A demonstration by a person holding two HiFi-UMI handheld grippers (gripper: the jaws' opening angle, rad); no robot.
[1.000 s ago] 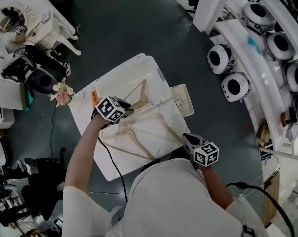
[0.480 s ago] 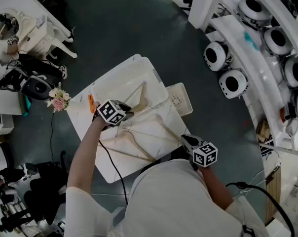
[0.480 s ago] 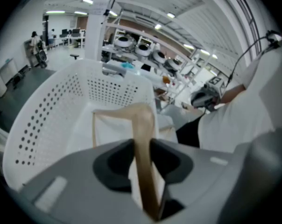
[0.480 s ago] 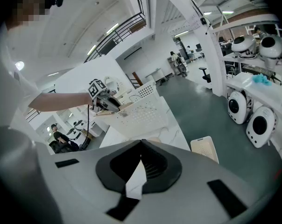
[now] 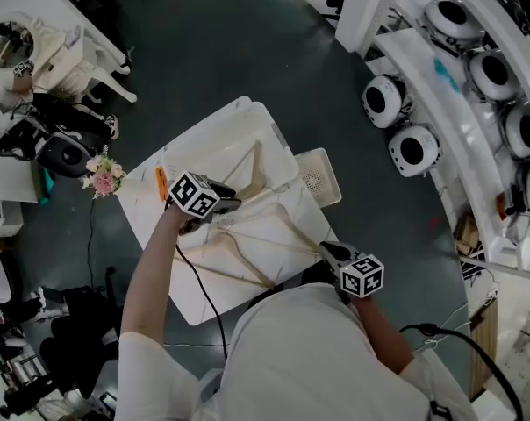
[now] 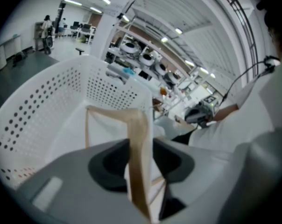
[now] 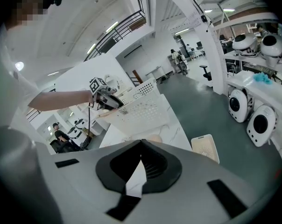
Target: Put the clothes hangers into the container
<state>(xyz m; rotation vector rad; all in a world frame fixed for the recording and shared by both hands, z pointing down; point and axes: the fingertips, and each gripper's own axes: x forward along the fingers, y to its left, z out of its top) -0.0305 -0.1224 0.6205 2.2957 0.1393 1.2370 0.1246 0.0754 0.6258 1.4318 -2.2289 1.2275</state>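
Clothes hanger: leaning inside white perforated container, standing loose between left gripper jaws, just spreading apart off it. Right gripper: hovering above table near edge, pressed together, pinching nothing.

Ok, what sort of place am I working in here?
Probably a robotics lab or workshop hall: rounded white machines with black faces line the white shelving, an equipment-cluttered white desk stands on the dark grey floor, and other people are in the background.
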